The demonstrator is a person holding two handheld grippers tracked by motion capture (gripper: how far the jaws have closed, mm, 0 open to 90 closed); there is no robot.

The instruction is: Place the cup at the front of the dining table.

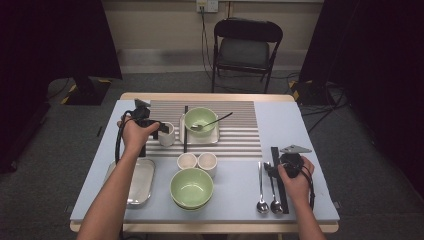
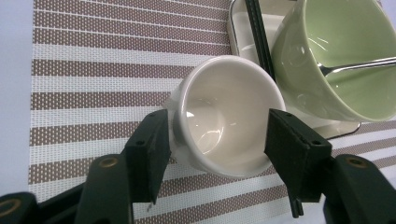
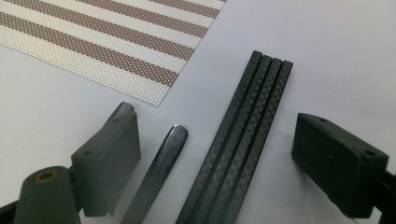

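With my left gripper (image 2: 219, 140) jaws apart around the white cup (image 2: 226, 114) on the striped mat (image 2: 93, 60), left of the green bowl (image 2: 345, 51), I should withdraw straight, without nudging it.

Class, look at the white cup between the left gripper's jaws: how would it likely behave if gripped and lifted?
The white cup looks glazed and glossy, so it may slip between the pads. It seems ceramic: probably stiff, and breakable if dropped. Its wall tapers toward the base, so the left gripper could slide off.
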